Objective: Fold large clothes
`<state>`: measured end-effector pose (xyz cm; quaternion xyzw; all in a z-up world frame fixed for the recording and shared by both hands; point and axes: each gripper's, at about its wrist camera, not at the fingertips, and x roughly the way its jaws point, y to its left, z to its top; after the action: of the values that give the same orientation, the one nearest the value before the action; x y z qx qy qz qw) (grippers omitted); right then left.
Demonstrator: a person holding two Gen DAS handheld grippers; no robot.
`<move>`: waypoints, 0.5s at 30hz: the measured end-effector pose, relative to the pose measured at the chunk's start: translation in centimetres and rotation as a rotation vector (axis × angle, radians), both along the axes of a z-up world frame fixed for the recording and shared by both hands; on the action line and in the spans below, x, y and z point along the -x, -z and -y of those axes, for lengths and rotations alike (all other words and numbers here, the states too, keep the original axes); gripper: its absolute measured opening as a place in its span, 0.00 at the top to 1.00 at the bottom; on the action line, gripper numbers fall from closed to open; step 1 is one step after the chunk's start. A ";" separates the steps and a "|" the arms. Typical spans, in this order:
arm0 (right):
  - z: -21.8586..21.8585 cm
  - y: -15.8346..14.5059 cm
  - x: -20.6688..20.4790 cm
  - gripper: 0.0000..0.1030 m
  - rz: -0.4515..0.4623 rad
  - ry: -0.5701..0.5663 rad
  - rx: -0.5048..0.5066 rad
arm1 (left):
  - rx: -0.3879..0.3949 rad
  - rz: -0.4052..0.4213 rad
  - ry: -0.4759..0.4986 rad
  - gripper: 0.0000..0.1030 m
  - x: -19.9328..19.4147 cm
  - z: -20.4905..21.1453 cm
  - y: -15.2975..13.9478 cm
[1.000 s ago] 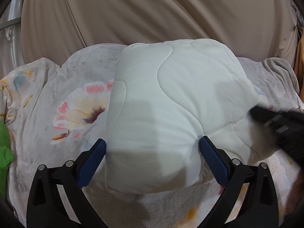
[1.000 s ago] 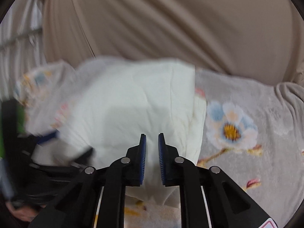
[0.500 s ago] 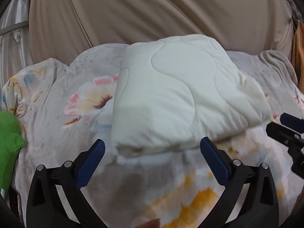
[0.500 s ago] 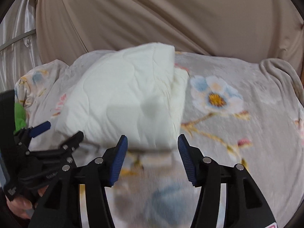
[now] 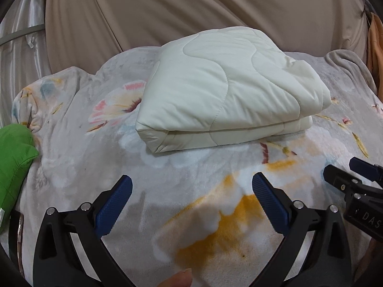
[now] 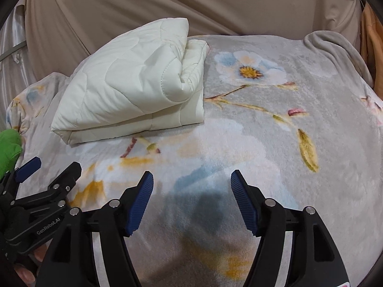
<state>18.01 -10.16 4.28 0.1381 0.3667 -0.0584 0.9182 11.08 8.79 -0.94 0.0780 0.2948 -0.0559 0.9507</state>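
Observation:
A cream quilted blanket (image 5: 227, 88) lies folded in a thick rectangular stack on the floral bedspread (image 5: 203, 179). It also shows in the right wrist view (image 6: 134, 88), at the upper left. My left gripper (image 5: 191, 186) is open and empty, held back from the blanket's near edge. My right gripper (image 6: 191, 181) is open and empty, to the right of the blanket and nearer than it. The left gripper shows at the lower left of the right wrist view (image 6: 50, 167); the right gripper shows at the right edge of the left wrist view (image 5: 344, 174).
A green cloth (image 5: 13, 167) lies at the bed's left edge. A beige curtain (image 5: 191, 7) hangs behind the bed. A grey blanket fold (image 6: 335, 47) bunches at the far right. An orange cloth (image 6: 371, 35) hangs at the right edge.
Both grippers have pulled back from the folded blanket toward the near side. The right gripper opened from shut. The blanket now lies free on the bed.

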 end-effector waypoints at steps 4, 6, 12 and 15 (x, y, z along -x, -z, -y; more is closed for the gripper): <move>0.5 -0.3 0.1 0.35 0.028 -0.003 -0.025 | 0.028 0.003 -0.018 0.05 -0.4 -1.1 -0.7; 0.9 -2.1 0.1 0.38 0.090 -0.018 -0.031 | 0.049 0.049 -0.042 0.05 -1.0 -2.2 -2.4; 2.4 -8.2 -5.1 0.84 0.190 -0.064 -0.017 | 0.164 0.098 -0.120 0.05 -6.5 -4.9 -7.6; 1.7 -7.2 -9.3 0.92 0.101 -0.078 0.030 | 0.167 0.026 -0.126 0.05 -9.8 -4.4 -6.7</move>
<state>27.28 -11.89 11.53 0.1127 0.3243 -0.0213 0.9390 20.84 13.21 5.78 -0.0194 0.2810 -0.0193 0.9593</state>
